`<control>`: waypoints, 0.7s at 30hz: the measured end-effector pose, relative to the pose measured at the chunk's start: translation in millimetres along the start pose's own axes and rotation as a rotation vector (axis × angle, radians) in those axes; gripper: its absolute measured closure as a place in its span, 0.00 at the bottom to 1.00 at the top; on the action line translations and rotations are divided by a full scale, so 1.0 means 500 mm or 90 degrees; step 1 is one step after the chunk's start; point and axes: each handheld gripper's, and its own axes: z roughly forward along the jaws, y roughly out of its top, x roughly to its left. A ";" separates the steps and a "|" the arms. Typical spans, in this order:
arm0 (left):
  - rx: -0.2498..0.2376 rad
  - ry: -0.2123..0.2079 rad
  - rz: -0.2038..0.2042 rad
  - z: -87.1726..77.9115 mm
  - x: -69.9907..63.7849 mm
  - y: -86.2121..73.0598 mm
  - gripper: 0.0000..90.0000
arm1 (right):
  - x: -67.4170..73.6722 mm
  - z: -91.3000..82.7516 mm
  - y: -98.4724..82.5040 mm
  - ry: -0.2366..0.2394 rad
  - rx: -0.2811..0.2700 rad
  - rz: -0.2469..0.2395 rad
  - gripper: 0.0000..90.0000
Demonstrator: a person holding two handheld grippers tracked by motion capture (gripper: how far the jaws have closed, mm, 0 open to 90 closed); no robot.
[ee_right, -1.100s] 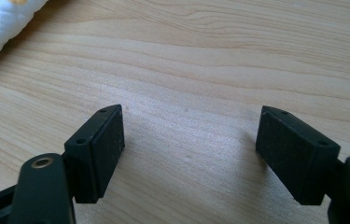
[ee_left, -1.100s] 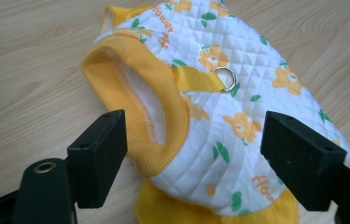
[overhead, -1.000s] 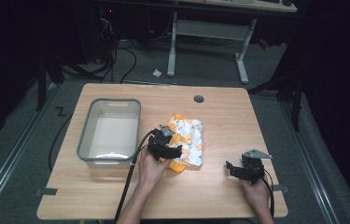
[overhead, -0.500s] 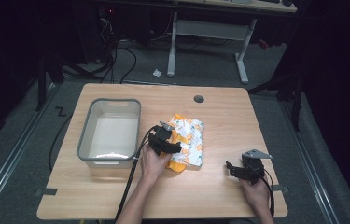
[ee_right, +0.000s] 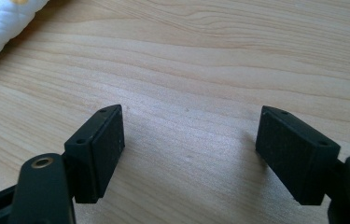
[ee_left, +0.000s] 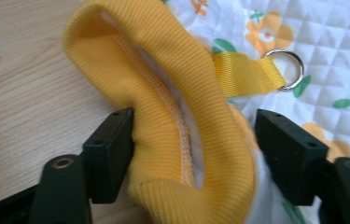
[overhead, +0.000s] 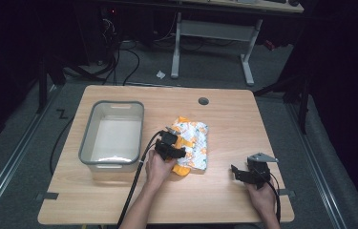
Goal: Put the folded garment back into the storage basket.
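Garment-grabbing stage by the look of it: the left gripper has its jaws spread wide around the yellow ribbed cuff of a quilted white garment with an orange flower print, which lies near the middle of the table, just right of the grey plastic bin. In the left gripper view the ribbed band stands up between the two black jaws, one jaw against its outer side and the other set off a little on the far side, so I'd say it's bracketed but not pinched yet. There's also a yellow webbing strap with a metal ring just beyond the cuff, lying on the quilted part. The right gripper sits well apart near the table's front right corner, jaws wide open over bare wood and holding nothing, with a corner of the garment at the edge of its view. My guess is the next move is closing the left jaws squarely on that cuff, getting both layers of rib without snagging the strap, then lifting it toward the bin, which looks empty. Right gripper probably needs to come over and catch the other end so it doesn't drag.
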 end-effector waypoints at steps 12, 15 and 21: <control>-0.012 -0.033 -0.017 -0.006 -0.014 -0.005 0.71 | 0.000 0.000 0.000 0.001 -0.001 -0.002 0.27; -0.016 -0.041 -0.023 -0.007 -0.014 -0.007 0.77 | 0.000 0.000 0.000 0.001 -0.001 -0.002 0.27; -0.031 -0.051 -0.030 -0.014 -0.015 -0.009 0.81 | 0.000 0.000 0.000 0.002 -0.001 -0.002 0.26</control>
